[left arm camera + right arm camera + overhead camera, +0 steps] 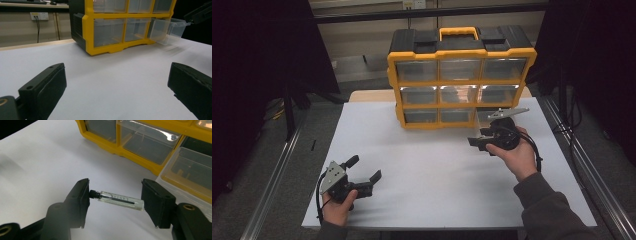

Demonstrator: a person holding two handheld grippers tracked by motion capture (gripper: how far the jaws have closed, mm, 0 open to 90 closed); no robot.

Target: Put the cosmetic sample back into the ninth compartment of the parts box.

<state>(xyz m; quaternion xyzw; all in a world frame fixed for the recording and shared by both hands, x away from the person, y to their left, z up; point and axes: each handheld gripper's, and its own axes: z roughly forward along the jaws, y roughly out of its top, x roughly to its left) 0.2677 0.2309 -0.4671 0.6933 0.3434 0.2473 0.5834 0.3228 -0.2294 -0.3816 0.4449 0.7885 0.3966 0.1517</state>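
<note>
Vial (120, 200): light, slippery glass; you grip it end to end, gently
Right hand-held gripper (113, 198): clamped on vial
Left hand-held gripper (117, 85): wide apart, holding nothing
Drawer (185, 170): pulled out

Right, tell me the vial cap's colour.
Black cap on a clear vial; best in the right gripper view.

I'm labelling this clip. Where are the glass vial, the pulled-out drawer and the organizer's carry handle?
glass vial (121, 200), right gripper view, on its clear body.
pulled-out drawer (168, 30), left gripper view, on its clear side wall.
carry handle (458, 31), high view, on its yellow top bar.
</note>
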